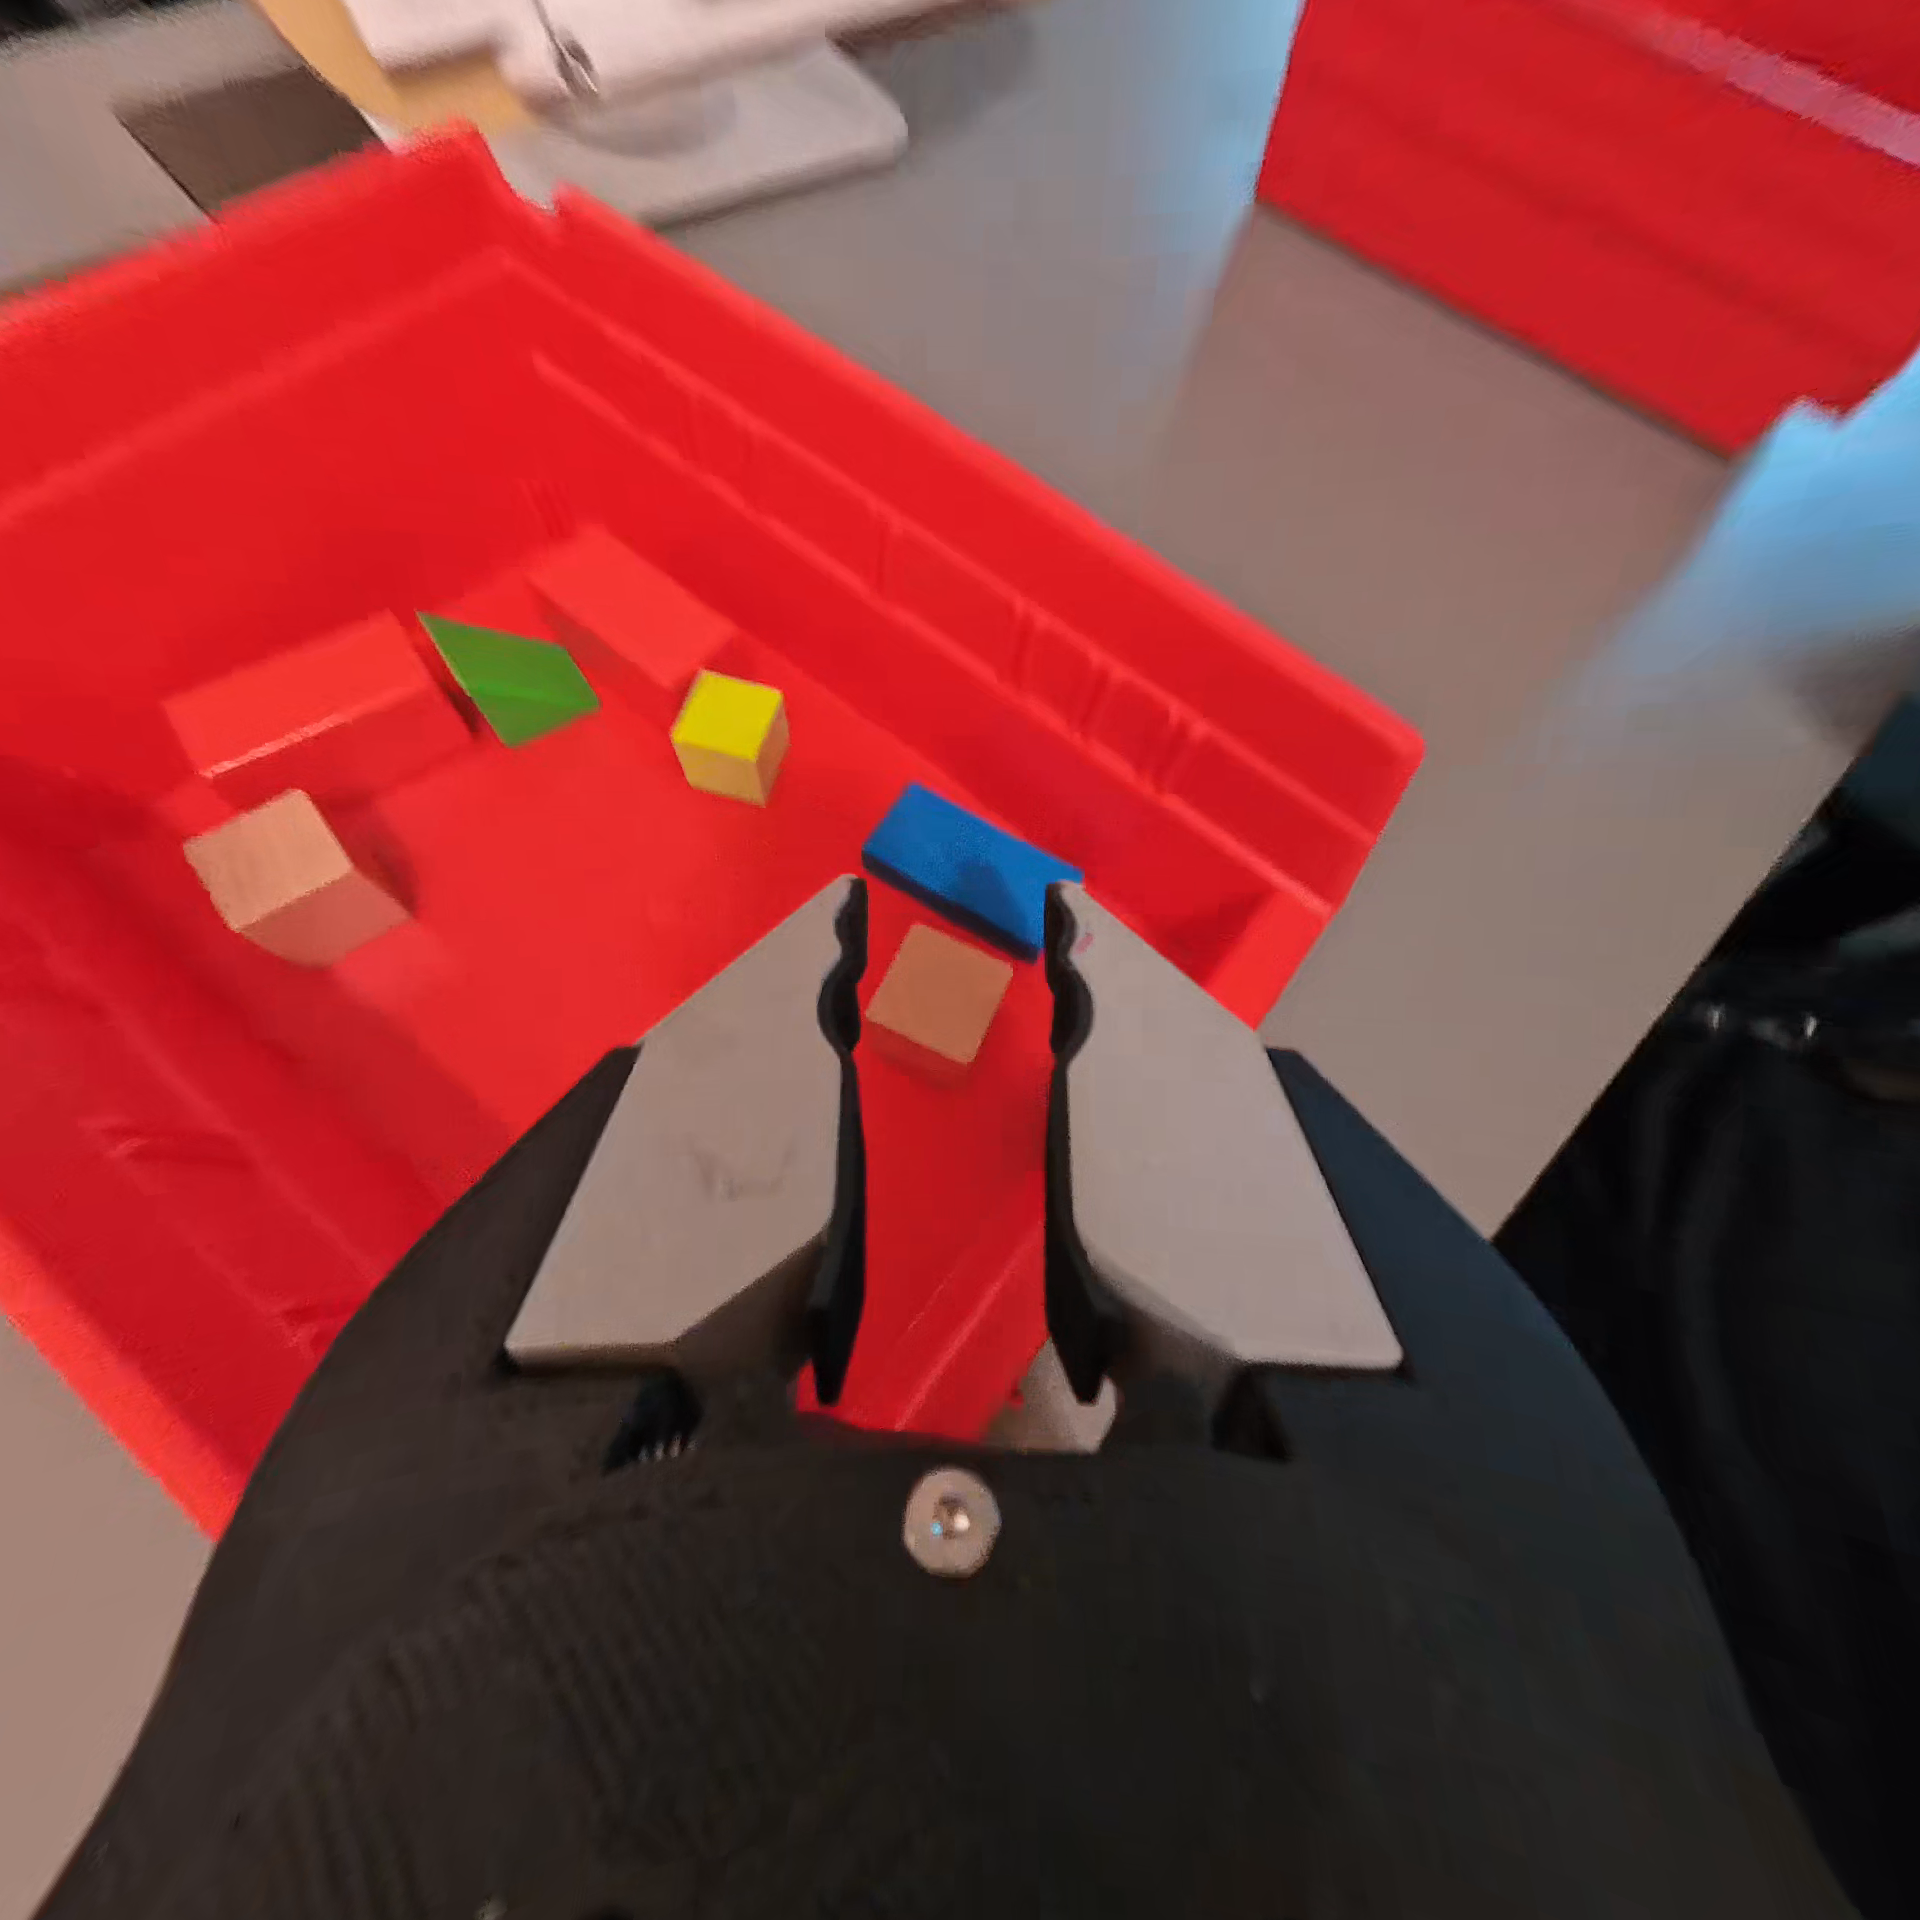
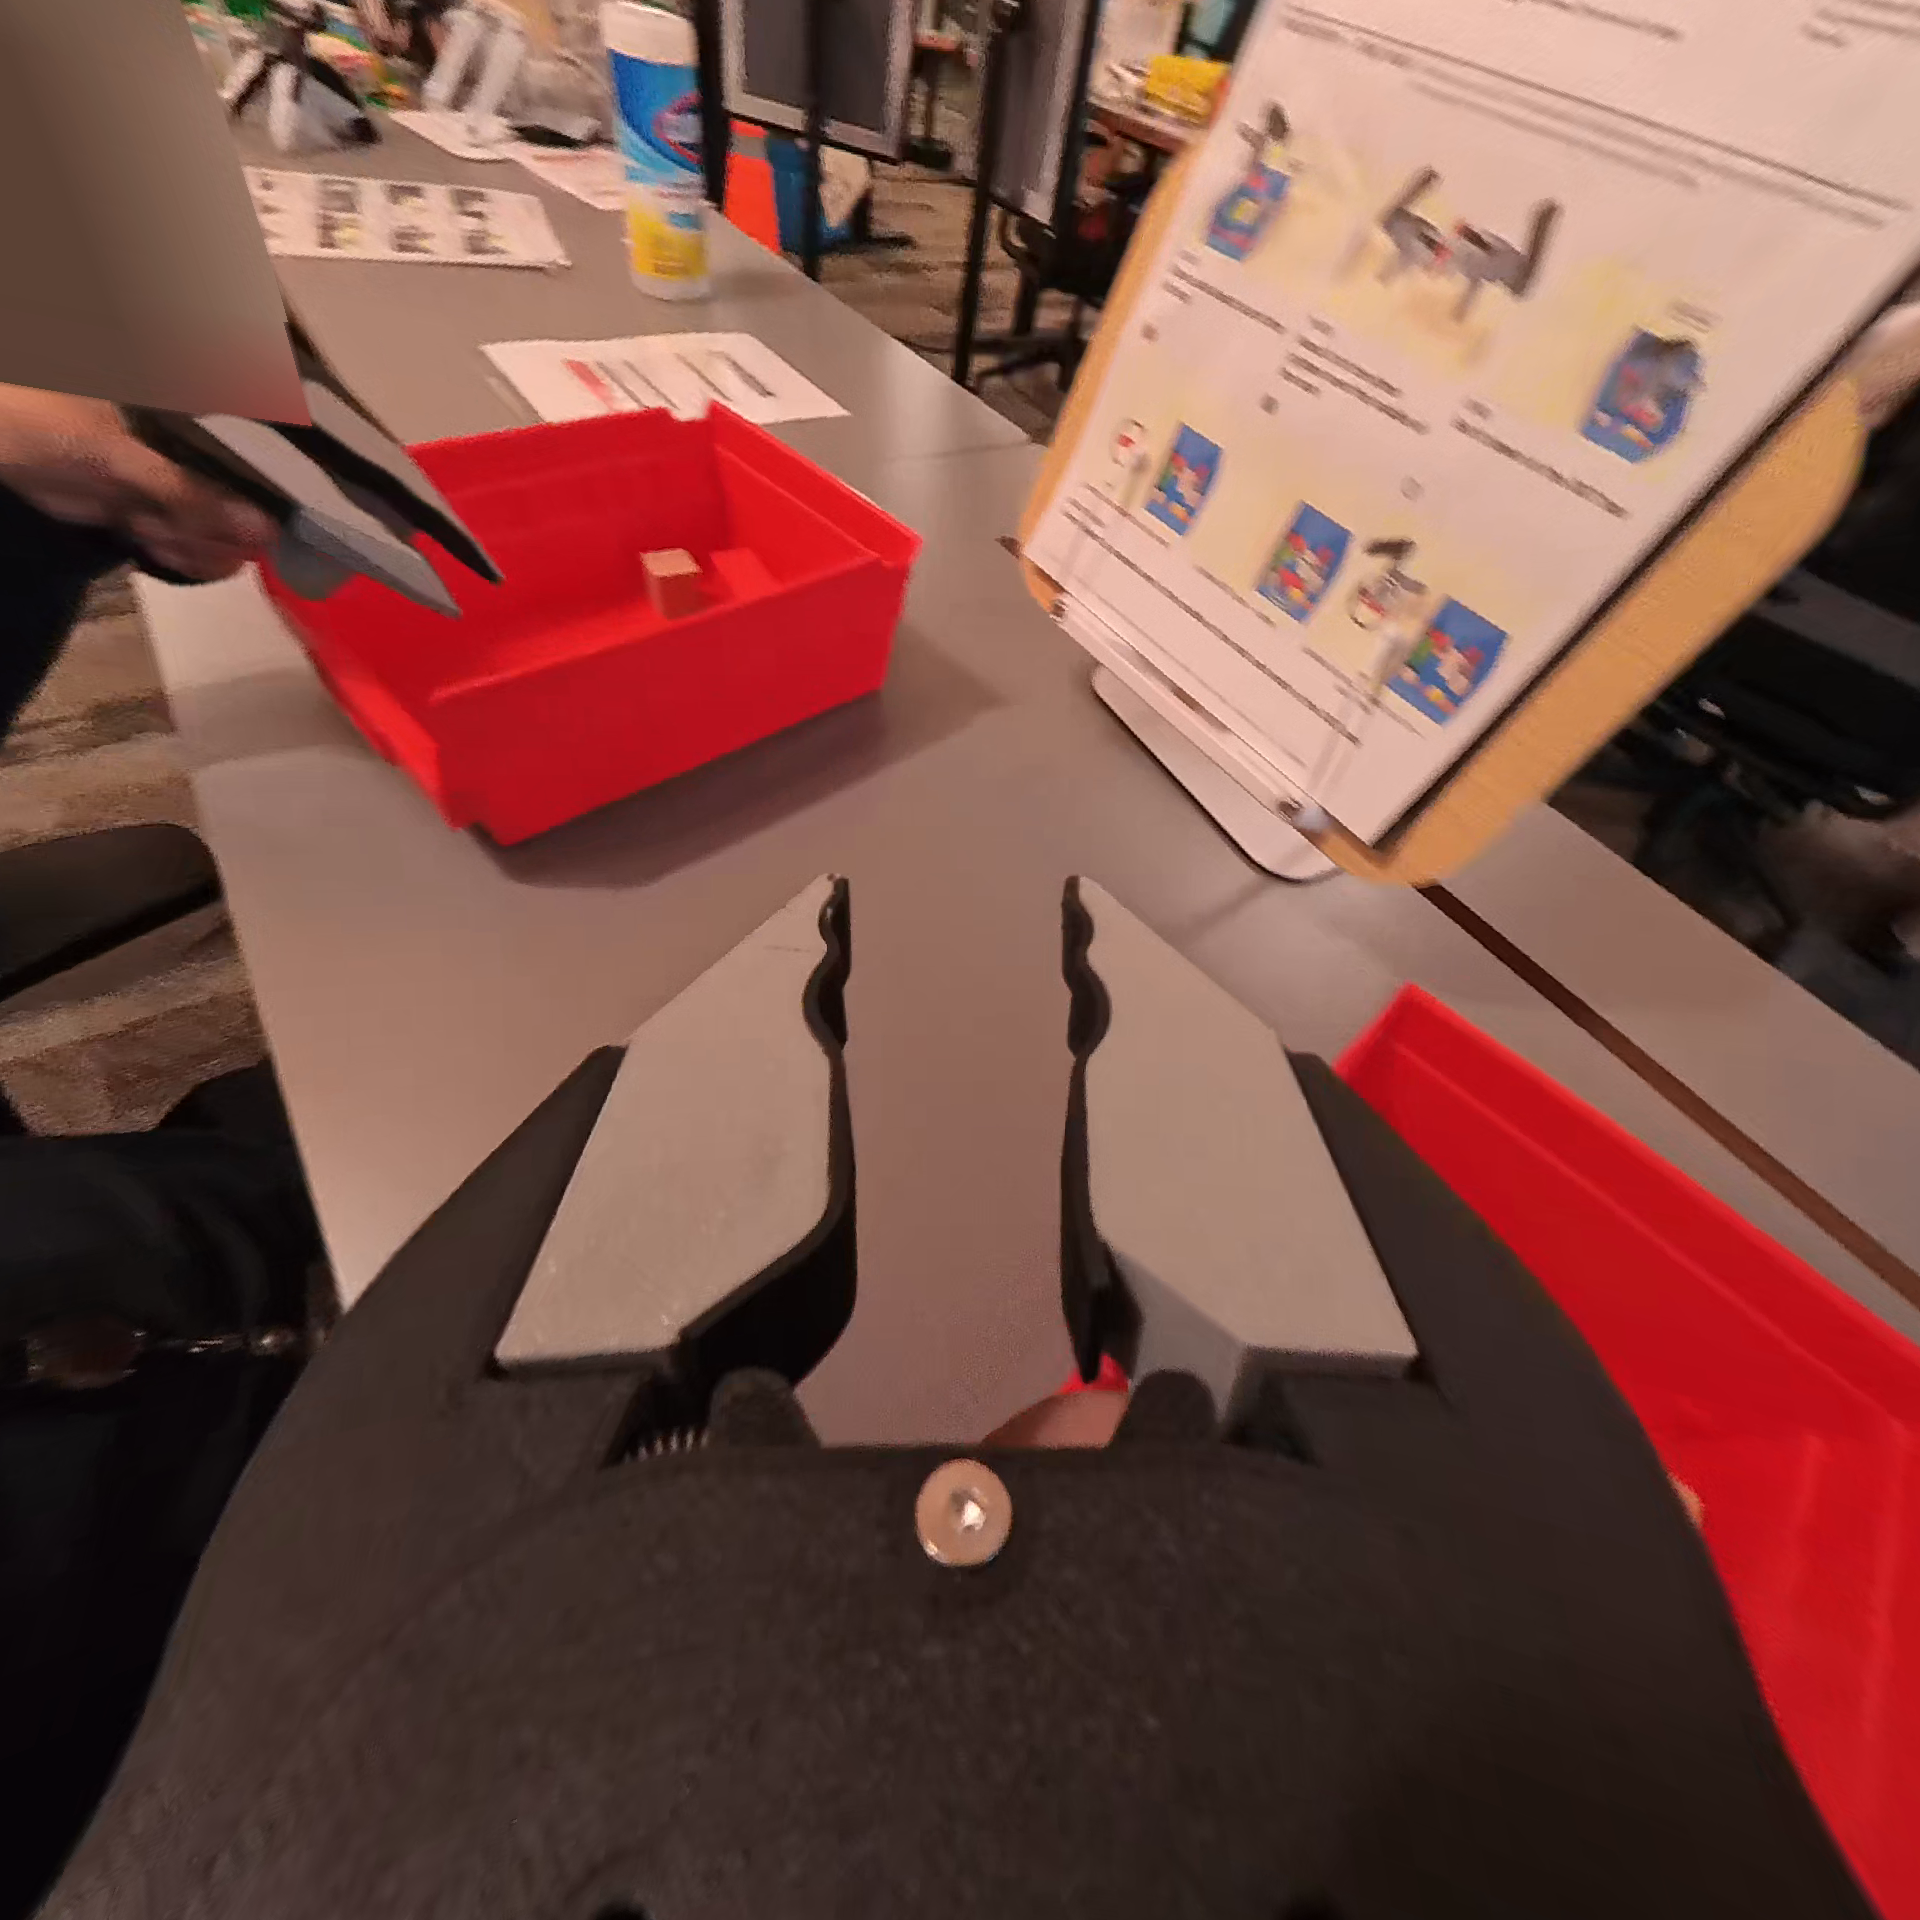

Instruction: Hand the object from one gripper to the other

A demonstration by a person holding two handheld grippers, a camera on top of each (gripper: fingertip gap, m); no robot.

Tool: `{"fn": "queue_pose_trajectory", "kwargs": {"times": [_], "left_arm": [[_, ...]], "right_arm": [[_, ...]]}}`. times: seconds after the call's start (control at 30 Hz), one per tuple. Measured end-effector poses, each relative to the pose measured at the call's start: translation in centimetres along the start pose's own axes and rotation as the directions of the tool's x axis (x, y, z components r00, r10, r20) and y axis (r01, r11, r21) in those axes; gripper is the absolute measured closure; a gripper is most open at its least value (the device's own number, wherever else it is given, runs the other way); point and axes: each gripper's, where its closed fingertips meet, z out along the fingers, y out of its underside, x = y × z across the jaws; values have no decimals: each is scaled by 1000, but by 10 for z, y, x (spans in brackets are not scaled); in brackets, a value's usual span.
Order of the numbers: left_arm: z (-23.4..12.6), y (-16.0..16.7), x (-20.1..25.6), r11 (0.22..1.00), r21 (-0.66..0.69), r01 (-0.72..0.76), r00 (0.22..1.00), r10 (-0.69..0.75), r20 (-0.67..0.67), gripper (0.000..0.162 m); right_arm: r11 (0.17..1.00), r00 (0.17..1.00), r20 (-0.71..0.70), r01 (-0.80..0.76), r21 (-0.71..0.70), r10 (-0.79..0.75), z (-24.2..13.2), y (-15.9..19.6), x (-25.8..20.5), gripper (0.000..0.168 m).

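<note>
My left gripper [image 1: 954, 902] is open and empty, hovering over a red bin [image 1: 1039, 582] of wooden blocks. A small tan cube [image 1: 938, 992] lies on the bin floor between and below its fingers, with a flat blue block [image 1: 966, 857] just beyond the tips. A yellow cube [image 1: 730, 736], a green wedge [image 1: 509, 675], two red blocks [image 1: 312, 696] and a second tan cube [image 1: 291, 873] lie farther in. My right gripper [image 2: 954, 904] is open and empty above the grey table [image 2: 935, 790]. It sees the left gripper [image 2: 468, 587] over the bin's [image 2: 644, 707] near edge.
A second red bin [image 2: 1662, 1299] sits at the right by my right gripper; it also shows in the left wrist view [image 1: 1558, 208]. A tilted board with picture sheets [image 2: 1455, 416] stands on a white base. A wipes canister [image 2: 660, 156] and paper sheets [image 2: 665, 379] lie farther back. My right fingertips sit around 35 cm from my left ones.
</note>
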Motion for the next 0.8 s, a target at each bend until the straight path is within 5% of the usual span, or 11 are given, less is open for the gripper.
{"fn": "queue_pose_trajectory", "kwargs": {"times": [0.13, 0.3, 0.47, 0.57, 0.63, 0.8], "left_arm": [[8, 19, -9, 955, -270, -123, 989, 141, 49, 128], [13, 22, -6, 797, -508, -328, 929, 369, -22, 122], [27, 52, -6, 632, -645, -429, 897, 381, -223, 113], [39, 72, -19, 566, -708, -422, 897, 376, -234, 117], [48, 72, -12, 611, -684, -399, 915, 311, -256, 130], [49, 39, -31, 745, -571, -345, 926, 370, -77, 130]], "right_arm": [[999, 994, 104, 38, 23, -40, 14, -17, -35, 129], [998, 987, 153, 55, 25, -58, 23, -16, -56, 128], [1000, 978, 206, 19, 21, -23, 27, -5, -68, 128], [999, 980, 198, 34, -13, -31, 28, 9, -68, 128], [999, 981, 194, 30, -15, -26, 26, 14, -67, 128], [999, 970, 240, -32, 16, 27, 21, 13, -69, 128]]}}
